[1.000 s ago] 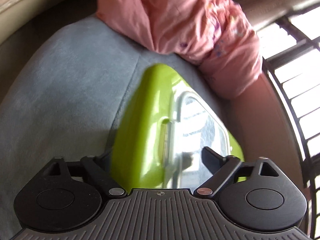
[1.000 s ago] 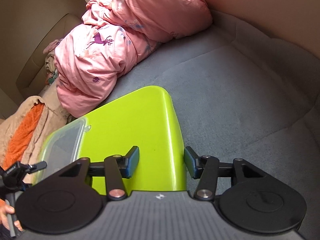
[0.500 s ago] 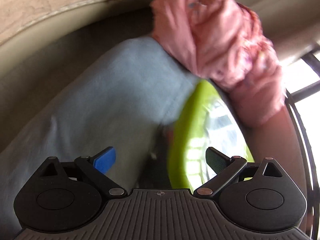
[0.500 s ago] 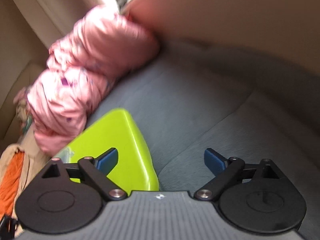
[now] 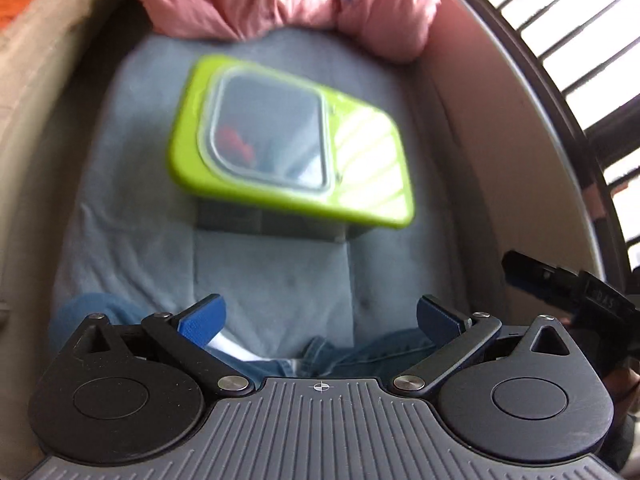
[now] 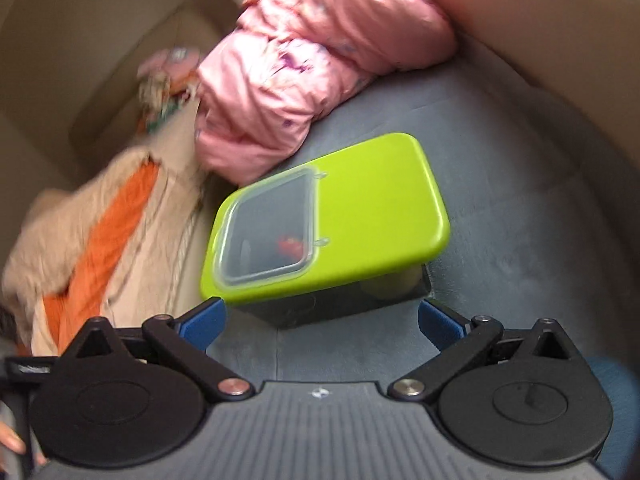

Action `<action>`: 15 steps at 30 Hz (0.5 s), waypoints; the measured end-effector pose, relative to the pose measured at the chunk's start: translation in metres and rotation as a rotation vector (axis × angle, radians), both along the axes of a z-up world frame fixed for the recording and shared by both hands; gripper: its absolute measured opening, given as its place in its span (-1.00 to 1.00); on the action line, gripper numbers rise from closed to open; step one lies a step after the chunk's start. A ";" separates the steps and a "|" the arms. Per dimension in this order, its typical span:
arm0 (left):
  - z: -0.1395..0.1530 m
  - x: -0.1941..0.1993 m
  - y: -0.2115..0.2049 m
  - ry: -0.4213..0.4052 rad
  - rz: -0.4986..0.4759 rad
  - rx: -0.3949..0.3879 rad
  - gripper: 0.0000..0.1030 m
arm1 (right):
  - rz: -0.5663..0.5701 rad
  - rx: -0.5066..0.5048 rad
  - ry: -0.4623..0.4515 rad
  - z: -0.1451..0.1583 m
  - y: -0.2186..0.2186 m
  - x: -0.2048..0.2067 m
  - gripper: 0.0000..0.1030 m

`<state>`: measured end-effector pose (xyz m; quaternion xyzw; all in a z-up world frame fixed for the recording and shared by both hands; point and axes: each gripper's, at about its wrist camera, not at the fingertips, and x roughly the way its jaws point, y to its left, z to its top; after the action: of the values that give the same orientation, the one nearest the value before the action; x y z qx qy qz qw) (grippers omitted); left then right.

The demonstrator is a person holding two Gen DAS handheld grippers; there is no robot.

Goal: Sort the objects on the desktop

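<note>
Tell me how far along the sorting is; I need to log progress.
Done: the green-lidded storage box sits closed on the grey cushion, with something red visible through its clear window. In hand: nothing; the left gripper and right gripper are open and empty. Left: unclear; no loose desktop objects in view.

**Grey sofa seat: surface contents**

The grey upholstered sofa seat (image 5: 276, 276) carries a storage box with a lime-green lid (image 6: 372, 208), standing near the seat's middle. A bunched pink quilt (image 6: 288, 92) lies along the far edge, just beside the box. A beige-and-orange blanket (image 6: 104, 232) lies at the left edge.
</note>
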<state>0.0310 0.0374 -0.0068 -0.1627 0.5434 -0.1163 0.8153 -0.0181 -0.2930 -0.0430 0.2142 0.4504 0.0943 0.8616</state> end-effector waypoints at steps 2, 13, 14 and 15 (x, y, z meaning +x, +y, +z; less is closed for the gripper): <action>0.035 -0.011 -0.010 -0.086 0.045 0.157 1.00 | 0.015 0.001 0.035 0.029 0.001 0.006 1.00; 0.104 -0.060 -0.066 -0.231 0.031 0.454 1.00 | -0.036 -0.082 0.141 0.104 0.023 -0.012 1.00; 0.102 -0.061 -0.066 -0.193 0.025 0.406 1.00 | -0.033 -0.089 0.158 0.103 0.027 -0.013 1.00; 0.101 -0.062 -0.065 -0.165 0.021 0.366 1.00 | -0.027 -0.096 0.176 0.100 0.030 -0.013 1.00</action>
<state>-0.0311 -0.0275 0.0941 -0.0075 0.4849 -0.0201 0.8743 -0.0312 -0.2627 0.0575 0.1860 0.5254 0.0417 0.8292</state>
